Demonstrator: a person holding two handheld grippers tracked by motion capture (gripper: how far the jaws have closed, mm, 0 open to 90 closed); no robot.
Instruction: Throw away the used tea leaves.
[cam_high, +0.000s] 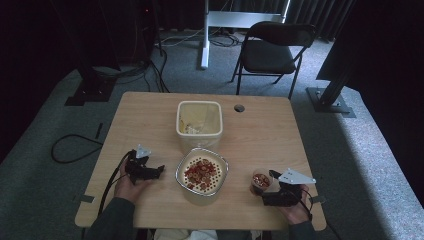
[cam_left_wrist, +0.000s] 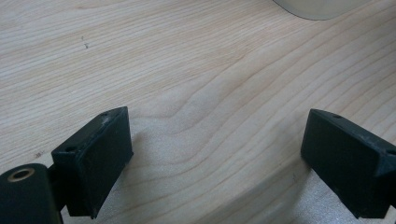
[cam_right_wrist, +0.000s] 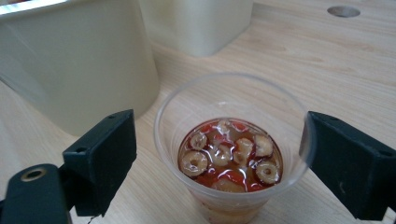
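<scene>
Here the right tongs (cam_right_wrist: 219, 154) stand spread wide around a small clear plastic cup (cam_right_wrist: 229, 154) of red and tan sliced rings in liquid, which sits upright on the light wooden table (cam_high: 260, 130) near its right front edge. In the right gripper view the left jaw is clear of the cup wall, while the right jaw lies at the rim, and whether it touches cannot be told. The cup (cam_high: 260, 182) stands to the right of a cream rectangular tub (cam_high: 201, 172), whose perforated tray carries more of the same red and tan pieces. Behind that tub, towards the middle of the table, sits a second cream rectangular container (cam_high: 199, 119) with its top uncovered and pale scraps inside. The left tongs (cam_left_wrist: 219, 158) are also spread apart, with nothing between them but bare wood. In the high view the left tongs (cam_high: 161, 169) point towards the perforated tub, held low just to its left.
</scene>
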